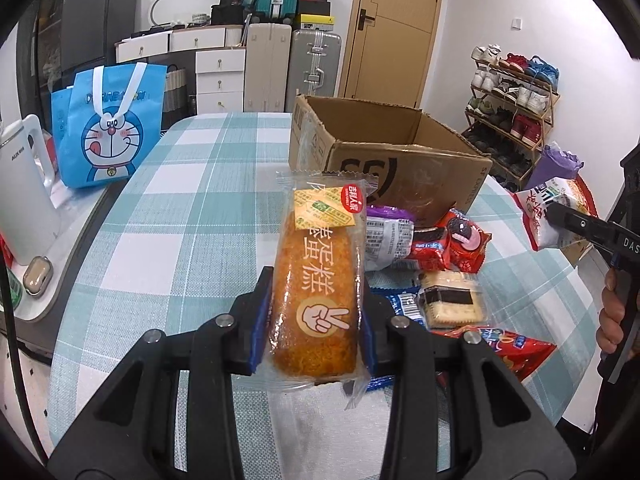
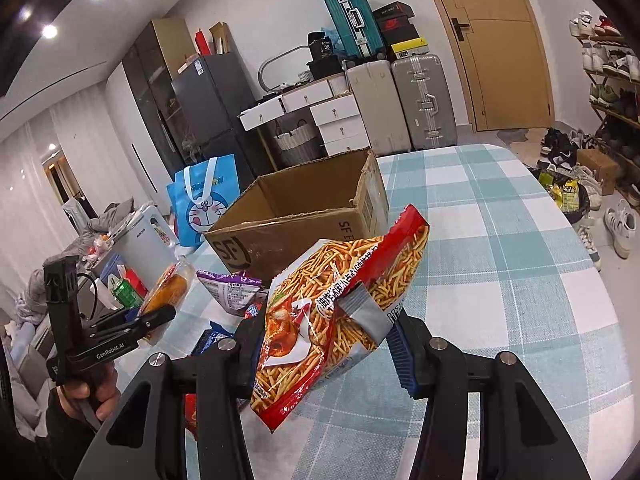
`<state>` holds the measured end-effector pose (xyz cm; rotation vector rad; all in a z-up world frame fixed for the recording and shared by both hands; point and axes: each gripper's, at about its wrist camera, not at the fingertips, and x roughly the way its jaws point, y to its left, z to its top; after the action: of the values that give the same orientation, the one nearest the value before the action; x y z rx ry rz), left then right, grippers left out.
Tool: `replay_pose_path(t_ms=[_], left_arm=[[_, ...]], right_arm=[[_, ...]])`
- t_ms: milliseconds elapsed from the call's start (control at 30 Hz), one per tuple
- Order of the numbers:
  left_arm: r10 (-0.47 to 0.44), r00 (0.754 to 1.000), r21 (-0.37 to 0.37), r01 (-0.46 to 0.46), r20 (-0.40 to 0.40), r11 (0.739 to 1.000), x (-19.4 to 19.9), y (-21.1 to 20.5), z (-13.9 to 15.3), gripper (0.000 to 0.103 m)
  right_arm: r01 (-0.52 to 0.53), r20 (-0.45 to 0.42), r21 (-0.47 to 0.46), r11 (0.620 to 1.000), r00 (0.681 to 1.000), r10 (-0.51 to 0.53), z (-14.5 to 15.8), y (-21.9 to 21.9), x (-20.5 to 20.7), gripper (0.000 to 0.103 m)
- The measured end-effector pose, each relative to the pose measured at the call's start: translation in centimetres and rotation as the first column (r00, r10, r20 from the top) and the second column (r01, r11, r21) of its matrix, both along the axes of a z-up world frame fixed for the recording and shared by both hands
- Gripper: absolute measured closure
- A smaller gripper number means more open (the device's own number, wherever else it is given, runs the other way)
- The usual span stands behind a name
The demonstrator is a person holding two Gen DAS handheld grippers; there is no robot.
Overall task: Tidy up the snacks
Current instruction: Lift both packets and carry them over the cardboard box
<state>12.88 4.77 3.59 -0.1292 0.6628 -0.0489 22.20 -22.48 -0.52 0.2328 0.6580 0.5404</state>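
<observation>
Tongs (image 1: 316, 320) around glossy cake wrapper (image 1: 320, 280)

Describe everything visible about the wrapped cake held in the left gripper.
The cake is an oblong golden-brown loaf sealed in clear, crinkly plastic with white characters, a victory-hand logo, a red round badge and a yellow label. The left gripper clamps its lower half between blue pads, holding it above the checked tablecloth, short of the open cardboard box.

cardboard box (image 1: 404, 168) floor hidden, blue packet (image 1: 400, 304) mostly covered
</observation>
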Motion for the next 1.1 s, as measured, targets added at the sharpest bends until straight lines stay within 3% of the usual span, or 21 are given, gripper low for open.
replay_pose_path(t_ms=[667,1100], left_arm=[[-0.012,0.998,0.01,0.011,0.057,1.0,-0.6,-1.0,2.0,0.07],[-0.029,0.994,0.034,0.025,0.106,0.999,1.8,-2.4,5.2,0.07]], right_arm=[[0.014,0.056,0.062,0.998,0.998,-0.018,0.9,0.1,-0.4,0.052],[0.009,0.072,0.106,0.994,0.997,-0.017,2.6,1.2,1.4,0.052]])
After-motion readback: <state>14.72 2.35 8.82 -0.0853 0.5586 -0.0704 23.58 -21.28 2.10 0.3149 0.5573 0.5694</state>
